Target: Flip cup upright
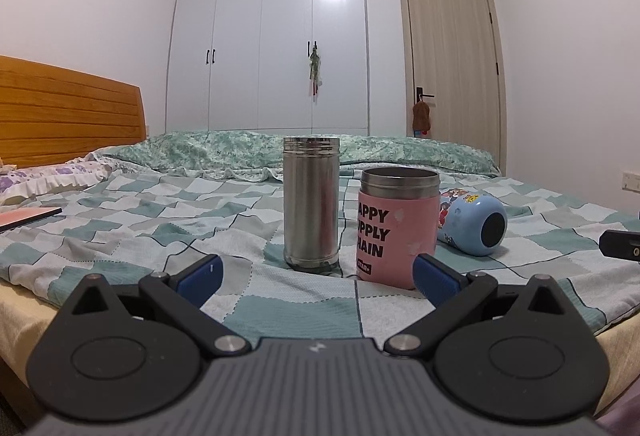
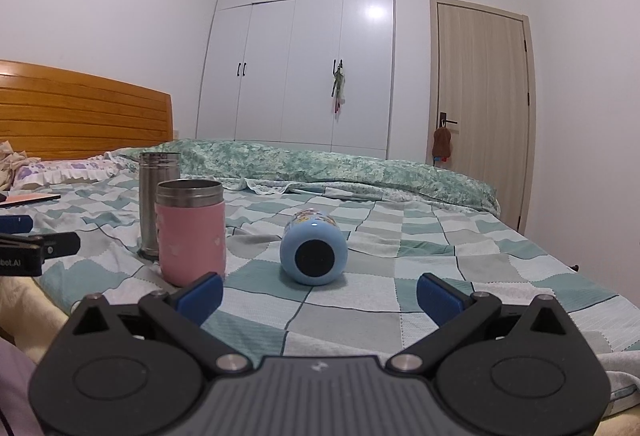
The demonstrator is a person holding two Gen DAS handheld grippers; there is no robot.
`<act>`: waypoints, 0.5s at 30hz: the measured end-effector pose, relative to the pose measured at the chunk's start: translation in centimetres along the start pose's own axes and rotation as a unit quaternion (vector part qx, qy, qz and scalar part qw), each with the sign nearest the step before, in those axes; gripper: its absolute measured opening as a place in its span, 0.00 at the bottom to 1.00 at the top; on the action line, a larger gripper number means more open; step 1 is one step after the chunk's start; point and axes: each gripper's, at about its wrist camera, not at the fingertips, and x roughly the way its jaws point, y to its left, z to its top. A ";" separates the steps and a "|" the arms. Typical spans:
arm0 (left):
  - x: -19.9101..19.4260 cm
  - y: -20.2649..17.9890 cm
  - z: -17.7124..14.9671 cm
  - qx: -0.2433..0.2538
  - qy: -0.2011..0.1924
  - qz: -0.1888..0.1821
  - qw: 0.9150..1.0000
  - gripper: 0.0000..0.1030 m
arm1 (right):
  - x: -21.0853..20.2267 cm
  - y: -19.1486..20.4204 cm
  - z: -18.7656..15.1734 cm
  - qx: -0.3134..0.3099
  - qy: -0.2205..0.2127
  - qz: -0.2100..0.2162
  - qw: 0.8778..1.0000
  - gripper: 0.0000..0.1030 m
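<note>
A light blue cartoon-print cup (image 2: pixel 313 252) lies on its side on the checked bedspread, its dark round base facing me; it also shows in the left wrist view (image 1: pixel 474 224) at the right. A pink cup (image 1: pixel 396 228) with black lettering stands upright, as does a tall steel cup (image 1: pixel 311 201); both show in the right wrist view, the pink cup (image 2: pixel 190 232) and the steel cup (image 2: pixel 154 203). My left gripper (image 1: pixel 318 276) is open and empty, just short of the two upright cups. My right gripper (image 2: pixel 320 294) is open and empty, in front of the blue cup.
The bed (image 2: pixel 460 268) has a wooden headboard (image 1: pixel 68 107), a folded green quilt (image 2: pixel 340 163) at the back and a flat book (image 1: pixel 28 215) at the left. A white wardrobe (image 1: pixel 272 35) and a door (image 1: pixel 452 63) stand behind.
</note>
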 end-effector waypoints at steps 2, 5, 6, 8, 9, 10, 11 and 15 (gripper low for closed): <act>0.0 0.0 0.0 0.000 -0.001 0.000 1.000 1.00 | 0.0 0.0 0.0 0.000 0.000 0.000 1.000 1.00; 0.0 0.0 0.0 -0.001 -0.001 0.001 1.000 1.00 | 0.0 0.0 0.0 0.000 0.000 0.000 1.000 1.00; 0.0 0.0 0.0 -0.001 -0.001 0.000 1.000 1.00 | 0.0 0.0 0.0 0.000 0.000 0.000 1.000 1.00; 0.0 0.0 0.0 -0.001 -0.001 0.000 1.000 1.00 | 0.0 0.0 0.0 0.000 0.000 0.000 1.000 1.00; 0.0 0.0 0.0 -0.001 -0.001 0.000 1.000 1.00 | 0.0 0.0 0.0 0.000 0.000 0.000 1.000 1.00; 0.0 0.0 0.0 -0.001 -0.001 0.000 1.000 1.00 | 0.0 0.0 0.0 0.000 0.000 0.000 1.000 1.00; 0.0 0.0 0.0 -0.001 -0.002 0.000 1.000 1.00 | 0.0 0.0 0.0 0.000 0.000 0.000 1.000 1.00; -0.1 0.0 0.0 -0.001 -0.002 0.000 1.000 1.00 | 0.0 0.0 0.0 -0.001 0.000 0.000 1.000 1.00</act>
